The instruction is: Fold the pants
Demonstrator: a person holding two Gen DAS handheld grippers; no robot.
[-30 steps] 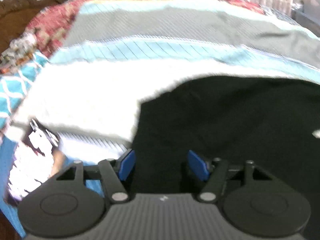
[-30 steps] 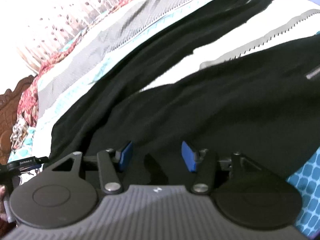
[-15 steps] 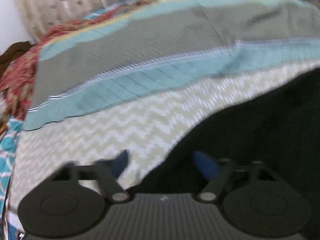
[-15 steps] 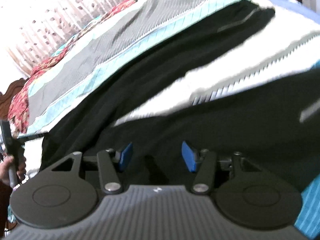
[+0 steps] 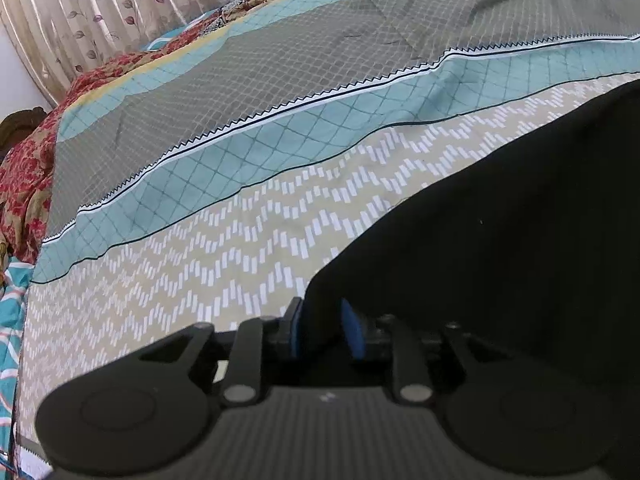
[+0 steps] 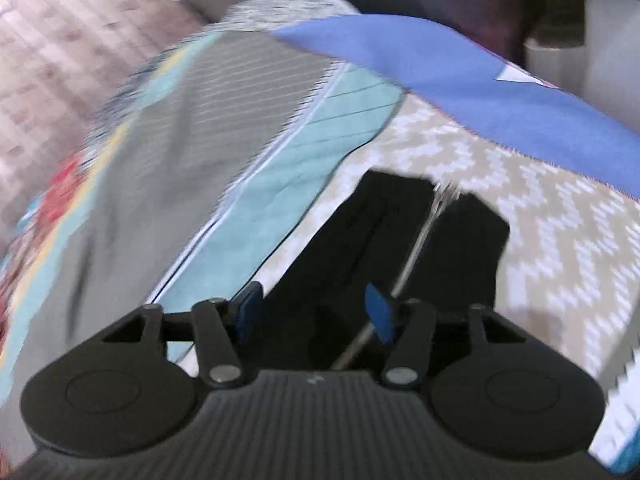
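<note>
**On the bedspread: corner pinched, cuffs not yet caught**

Across the patterned bedspread [image 5: 248,216] lie the black pants [image 5: 500,240], flat; long axis running away from the right gripper [image 6: 312,312], both cuffs [image 6: 432,208] side by side at the far end. Left gripper [image 5: 322,330]: jaws just closing, narrowed onto a corner of the black cloth, seemingly pinching it. Right gripper: jaws just widening, apart over one leg, gripping nothing. Risks: thin pinch slipping on lift; one layer caught instead of two; legs skewing if pulled unevenly.

place: home bedroom | evidence: patterned bedspread [image 5: 248,216], leaf-print curtain [image 5: 120,8], carved headboard [image 5: 20,120]
</note>
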